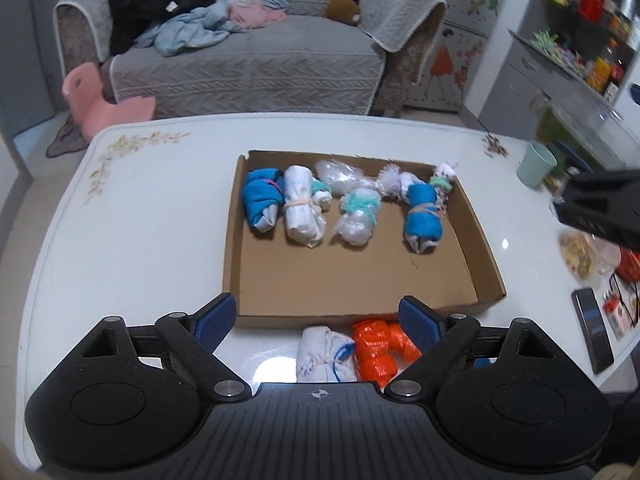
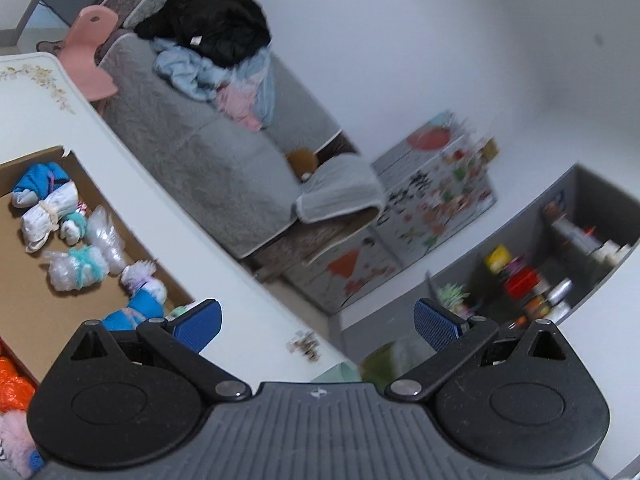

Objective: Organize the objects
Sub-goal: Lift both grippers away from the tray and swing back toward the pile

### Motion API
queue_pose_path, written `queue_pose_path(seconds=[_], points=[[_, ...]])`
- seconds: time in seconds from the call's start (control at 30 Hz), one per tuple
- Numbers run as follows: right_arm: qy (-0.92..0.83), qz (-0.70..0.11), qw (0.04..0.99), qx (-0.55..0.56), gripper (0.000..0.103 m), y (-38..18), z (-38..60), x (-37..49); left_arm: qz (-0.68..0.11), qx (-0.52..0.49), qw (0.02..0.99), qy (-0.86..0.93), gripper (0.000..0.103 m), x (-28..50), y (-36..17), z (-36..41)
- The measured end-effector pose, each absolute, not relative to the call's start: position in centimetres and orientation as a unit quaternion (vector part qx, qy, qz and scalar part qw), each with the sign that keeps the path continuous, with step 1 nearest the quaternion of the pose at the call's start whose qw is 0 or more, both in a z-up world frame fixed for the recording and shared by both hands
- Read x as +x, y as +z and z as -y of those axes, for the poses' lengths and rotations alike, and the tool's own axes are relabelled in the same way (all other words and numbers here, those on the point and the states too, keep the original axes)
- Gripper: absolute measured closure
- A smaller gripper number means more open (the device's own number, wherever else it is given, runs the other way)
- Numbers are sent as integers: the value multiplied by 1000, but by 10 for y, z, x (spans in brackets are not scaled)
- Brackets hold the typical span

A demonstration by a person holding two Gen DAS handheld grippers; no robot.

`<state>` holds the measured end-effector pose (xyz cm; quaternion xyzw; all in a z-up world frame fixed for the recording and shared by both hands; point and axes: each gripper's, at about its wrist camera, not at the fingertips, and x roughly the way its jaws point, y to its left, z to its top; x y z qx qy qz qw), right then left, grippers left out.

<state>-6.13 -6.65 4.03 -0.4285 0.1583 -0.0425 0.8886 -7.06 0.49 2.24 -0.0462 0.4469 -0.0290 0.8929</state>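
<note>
A shallow cardboard box (image 1: 476,240) lies on the white table (image 1: 140,220) and holds several tied bundles: a blue one (image 1: 260,200), a white one (image 1: 302,208), a clear one (image 1: 356,216) and another blue one (image 1: 422,216). Outside the box's near edge lie a white bundle (image 1: 324,356) and an orange bundle (image 1: 378,346). My left gripper (image 1: 318,324) is open and empty just above these two. My right gripper (image 2: 318,324) is open and empty, tilted, over the table's right end; its body shows in the left wrist view (image 1: 600,208). The box (image 2: 24,280) and the orange bundle (image 2: 12,388) show at its left.
A green cup (image 1: 536,164) stands at the table's far right corner. A phone (image 1: 592,330), a snack bag (image 1: 576,254) and small items lie at the right edge. A grey sofa (image 1: 248,52) with clothes and a pink stool (image 1: 104,100) stand beyond the table; shelves (image 1: 584,40) at right.
</note>
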Motion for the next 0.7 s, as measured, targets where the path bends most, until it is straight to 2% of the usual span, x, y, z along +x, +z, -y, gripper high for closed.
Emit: queue_pose_path(seconds=[0.4,0.53,0.6,0.63,0.67,0.7], points=[[-63,-107,901,-416,1,41,70,-76,-445,40,894,-32,9,-81,4,7],[-6,-150,959,-240,1,71,121,-78,-459,72,885,-28,9,-84,-14,7],[65,-238,956,-160,1,68,146,-59,-470,93,877,-29,9,-85,-26,9],[94,-294,941,-137,6,59,154,-47,-476,99,873,-27,9,-86,-31,9],[124,-329,929,-114,27,48,163,-40,-484,100,869,-28,9,-86,-37,9],[149,-352,920,-87,37,41,170,-36,-492,98,864,-30,9,-86,-43,9]])
